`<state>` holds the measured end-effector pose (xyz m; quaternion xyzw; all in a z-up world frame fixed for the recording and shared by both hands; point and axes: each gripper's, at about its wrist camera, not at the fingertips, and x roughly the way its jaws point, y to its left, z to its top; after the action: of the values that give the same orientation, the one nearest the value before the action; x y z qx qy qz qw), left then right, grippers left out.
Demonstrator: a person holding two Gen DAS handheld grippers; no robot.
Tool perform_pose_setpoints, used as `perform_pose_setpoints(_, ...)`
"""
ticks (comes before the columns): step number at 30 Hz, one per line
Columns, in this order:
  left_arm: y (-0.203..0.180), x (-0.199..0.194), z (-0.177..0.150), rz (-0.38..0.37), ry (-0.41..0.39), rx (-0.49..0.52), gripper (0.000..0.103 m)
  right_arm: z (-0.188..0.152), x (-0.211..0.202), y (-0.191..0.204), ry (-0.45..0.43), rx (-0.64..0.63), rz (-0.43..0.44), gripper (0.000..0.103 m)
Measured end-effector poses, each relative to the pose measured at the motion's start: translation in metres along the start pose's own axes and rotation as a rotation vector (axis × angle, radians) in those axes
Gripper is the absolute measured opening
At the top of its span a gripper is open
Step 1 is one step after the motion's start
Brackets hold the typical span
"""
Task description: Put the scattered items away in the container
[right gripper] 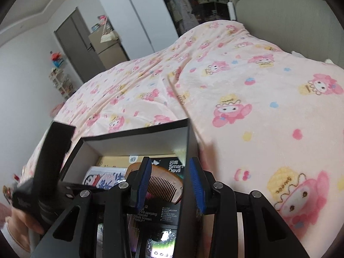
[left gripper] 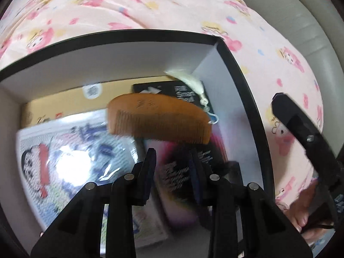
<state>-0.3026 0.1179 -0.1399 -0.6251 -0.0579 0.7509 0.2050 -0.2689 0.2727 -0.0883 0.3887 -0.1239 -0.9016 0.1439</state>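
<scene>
Two grippers are over the box now. Between the tips of my left gripper [left gripper: 172, 161] there is only air: its fingers are spread apart and hold nothing. Just beyond these tips is the wooden comb [left gripper: 159, 119], blurred and with its teeth toward me; I cannot tell if it falls or already lies on the packets. I judge that I keep this gripper above the opening so the comb lands inside and not on the blanket.

My right gripper [right gripper: 169, 182] is also parted and empty. The right wall of the box [right gripper: 189, 150] stands between its fingers, perhaps to steady the box, though no pad touches it. Further ahead, past the comb, a black packet [left gripper: 185, 94] and a white tassel [left gripper: 189, 79] rest in the far corner. Beyond the box rim spreads the pink blanket [right gripper: 247, 81].
</scene>
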Motion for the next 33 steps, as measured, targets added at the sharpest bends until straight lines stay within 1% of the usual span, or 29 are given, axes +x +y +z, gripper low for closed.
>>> perform_pose_setpoints(2,-0.004,0.007,0.008,0.005,0.005,-0.004,0.029,0.001,-0.002,-0.005,-0.012,0.022,0.000,0.033)
perform_pose_setpoints(6,-0.006,0.011,0.032,0.022,-0.021,-0.022,0.029,0.000,0.001,-0.006,-0.002,0.023,-0.003,0.033)
perform_pose_setpoints(7,-0.003,0.011,0.039,0.014,-0.036,-0.041,0.029,0.000,0.002,-0.006,0.001,0.021,-0.001,0.033)
perform_pose_setpoints(9,0.004,0.009,0.047,-0.036,-0.059,-0.089,0.029,0.000,0.005,-0.005,0.009,0.018,0.003,0.033)
perform_pose_setpoints(10,0.007,0.007,0.049,-0.048,-0.070,-0.102,0.029,0.000,0.005,-0.005,0.010,0.016,0.003,0.033)
perform_pose_setpoints(13,0.019,-0.007,0.050,-0.072,-0.146,-0.125,0.029,0.000,0.003,-0.006,0.002,0.021,-0.008,0.033)
perform_pose_setpoints(14,0.031,-0.011,0.042,-0.064,-0.155,-0.127,0.029,0.000,0.002,-0.007,-0.002,0.025,-0.009,0.033)
perform_pose_setpoints(15,0.035,-0.011,0.043,-0.037,-0.154,-0.137,0.029,0.001,0.002,-0.008,-0.004,0.031,-0.009,0.033)
perform_pose_setpoints(17,0.041,-0.006,0.048,-0.026,-0.135,-0.157,0.029,0.001,0.002,-0.008,-0.003,0.032,-0.009,0.033)
perform_pose_setpoints(18,0.046,-0.006,0.049,-0.035,-0.110,-0.167,0.029,0.001,0.004,-0.008,0.003,0.028,-0.012,0.033)
perform_pose_setpoints(19,0.046,0.004,0.049,-0.043,-0.055,-0.177,0.029,0.000,0.005,-0.007,0.010,0.022,-0.014,0.033)
perform_pose_setpoints(20,0.045,0.002,0.038,-0.039,-0.034,-0.176,0.029,0.000,0.006,-0.007,0.015,0.017,-0.017,0.033)
perform_pose_setpoints(21,0.040,0.000,0.036,-0.034,-0.038,-0.156,0.029,0.000,0.006,-0.007,0.016,0.015,-0.026,0.033)
perform_pose_setpoints(22,0.032,-0.002,0.030,-0.049,-0.026,-0.118,0.029,0.000,0.006,-0.007,0.013,0.016,-0.034,0.033)
perform_pose_setpoints(23,0.026,-0.001,0.027,-0.068,-0.008,-0.103,0.029,0.001,0.004,-0.010,0.005,0.023,-0.040,0.033)
perform_pose_setpoints(24,0.020,-0.002,0.025,-0.085,-0.001,-0.096,0.029,0.002,0.002,-0.012,-0.005,0.035,-0.038,0.033)
perform_pose_setpoints(25,0.012,0.000,0.024,-0.104,0.002,-0.069,0.029,0.003,0.000,-0.015,-0.013,0.048,-0.032,0.033)
perform_pose_setpoints(27,0.000,0.008,0.025,-0.090,0.023,-0.028,0.029,0.005,-0.004,-0.019,-0.027,0.069,-0.023,0.033)
perform_pose_setpoints(28,-0.002,0.015,0.027,-0.082,0.040,-0.025,0.028,0.005,-0.005,-0.020,-0.028,0.070,-0.031,0.033)
perform_pose_setpoints(30,0.000,0.019,0.036,-0.106,0.023,-0.043,0.028,0.004,-0.001,-0.021,-0.016,0.056,-0.059,0.033)
perform_pose_setpoints(33,0.017,0.014,0.050,-0.172,-0.037,-0.123,0.028,0.005,0.007,-0.018,0.011,0.010,-0.114,0.033)
